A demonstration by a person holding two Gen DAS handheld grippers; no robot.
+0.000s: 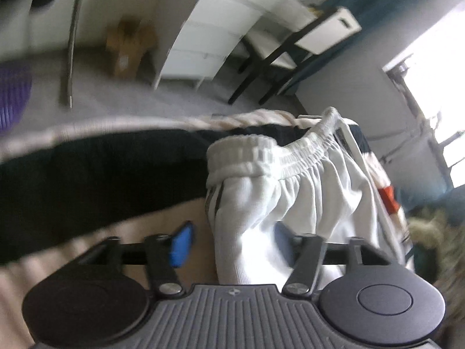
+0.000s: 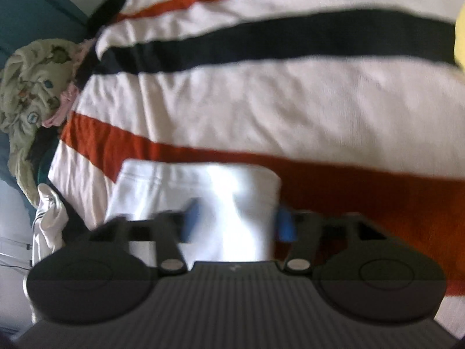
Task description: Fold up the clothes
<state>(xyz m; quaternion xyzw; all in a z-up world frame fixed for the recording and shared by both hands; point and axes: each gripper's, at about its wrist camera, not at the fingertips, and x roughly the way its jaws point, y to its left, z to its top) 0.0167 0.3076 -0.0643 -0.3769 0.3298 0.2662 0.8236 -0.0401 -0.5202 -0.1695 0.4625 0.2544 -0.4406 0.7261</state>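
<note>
White sweatpants (image 1: 305, 197) with an elastic waistband and black side stripes lie bunched on the striped blanket (image 1: 87, 174). My left gripper (image 1: 232, 242) is open around a fold of them. Its left blue pad (image 1: 180, 244) stands clear of the cloth, and the right pad is partly hidden behind it. In the right wrist view, a flat white part of the sweatpants (image 2: 203, 192) lies on the white, orange and navy blanket (image 2: 261, 101). My right gripper (image 2: 238, 221) is open, with that cloth between its wide-set fingers. Both views are blurred.
Past the bed in the left wrist view stand a white drawer unit (image 1: 209, 37), a black-legged chair (image 1: 279, 58) and a cardboard box (image 1: 128, 46); a bright window (image 1: 436, 87) is on the right. A green patterned cloth heap (image 2: 32, 87) lies at the blanket's left edge and something yellow (image 2: 460, 37) at its right.
</note>
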